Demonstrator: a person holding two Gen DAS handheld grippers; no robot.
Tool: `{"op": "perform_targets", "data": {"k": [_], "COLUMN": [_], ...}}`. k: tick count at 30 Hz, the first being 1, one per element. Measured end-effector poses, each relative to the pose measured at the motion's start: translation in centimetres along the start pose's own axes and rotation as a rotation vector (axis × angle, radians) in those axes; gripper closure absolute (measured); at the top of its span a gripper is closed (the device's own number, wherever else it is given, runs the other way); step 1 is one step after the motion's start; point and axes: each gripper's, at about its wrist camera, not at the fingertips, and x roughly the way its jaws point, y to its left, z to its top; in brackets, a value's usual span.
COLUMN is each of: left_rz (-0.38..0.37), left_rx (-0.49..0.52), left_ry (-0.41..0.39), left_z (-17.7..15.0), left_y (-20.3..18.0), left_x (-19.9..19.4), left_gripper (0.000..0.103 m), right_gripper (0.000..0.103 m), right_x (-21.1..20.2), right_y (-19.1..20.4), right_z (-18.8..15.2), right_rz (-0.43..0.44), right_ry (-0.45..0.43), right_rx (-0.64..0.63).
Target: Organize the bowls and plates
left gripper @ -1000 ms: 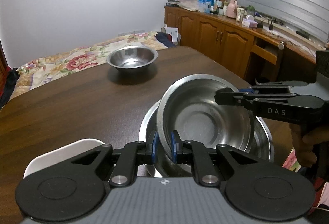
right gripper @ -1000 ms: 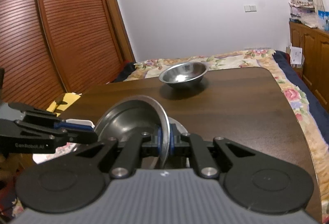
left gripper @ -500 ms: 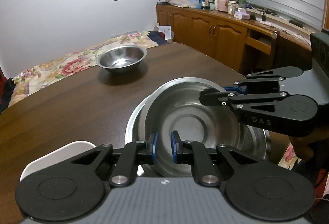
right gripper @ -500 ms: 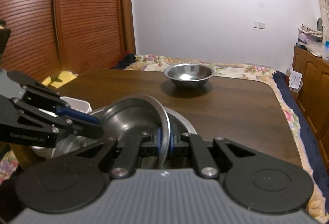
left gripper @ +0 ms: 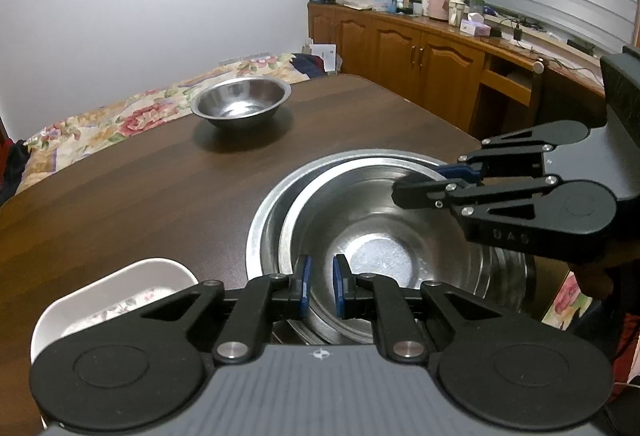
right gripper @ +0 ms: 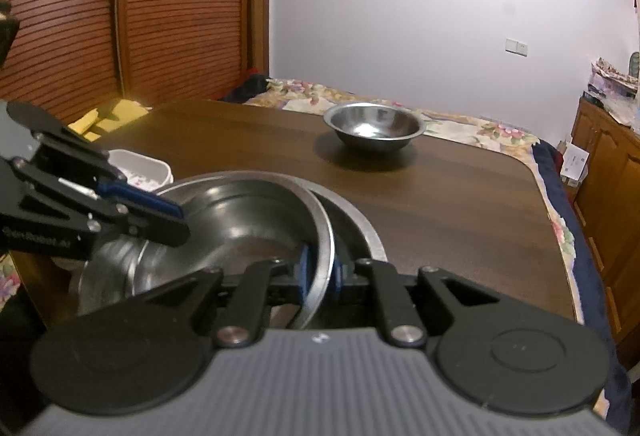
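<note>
A steel bowl (left gripper: pixel 372 228) lies nested inside a larger steel basin (left gripper: pixel 264 211) near the table's front edge. My left gripper (left gripper: pixel 320 286) is slightly open, its blue pads on either side of the bowl's near rim. My right gripper (right gripper: pixel 319 272) straddles the bowl's opposite rim (right gripper: pixel 320 236), pads just apart from it; it also shows in the left wrist view (left gripper: pixel 440 175). The left gripper shows in the right wrist view (right gripper: pixel 160 211). A second, smaller steel bowl (left gripper: pixel 241 101) stands alone farther back on the table, also seen in the right wrist view (right gripper: pixel 375 125).
A white dish (left gripper: pixel 108 296) with a floral inside sits left of the basin, also in the right wrist view (right gripper: pixel 140 169). The dark wooden table (left gripper: pixel 120 187) ends at a bed (left gripper: pixel 120 119) behind. Wooden cabinets (left gripper: pixel 420 51) stand to the right.
The bowl went from steeply tilted, gripped by both grippers, to lying flat inside the basin. Both grippers have loosened on its rim.
</note>
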Motion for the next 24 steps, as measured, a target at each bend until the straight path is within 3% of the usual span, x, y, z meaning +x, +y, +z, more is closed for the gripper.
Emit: {"op": "perform_targets", "data": {"k": [9,17,22,24], "left_rz": [0.005,-0.005,0.006,0.014], "left_rx": [-0.002,-0.02,-0.027,-0.034], "left_ry": [0.015,-0.027,-0.071,-0.09], "left_z": [-0.1,0.5,1.6,2.0], "left_y": [-0.2,-0.3,-0.3,-0.2], "left_x": [0.4,-0.9,-1.7,-2.0], "left_gripper": [0.088,0.088,0.082,0.071], "right_gripper": [0.081,0.08,0.08,0.08], "right_x": [-0.7,-1.1,-1.5,-1.7], "right_y": [-0.3,-0.4,-0.4,-0.4], "right_z": [0.2,0.8,1.2,1.4], "right_rz": [0.003,0.001,0.005,0.006], "right_ry": [-0.049,-0.065,-0.074,-0.079], "right_rx": [0.006,0.014,0.022,0.021]}}
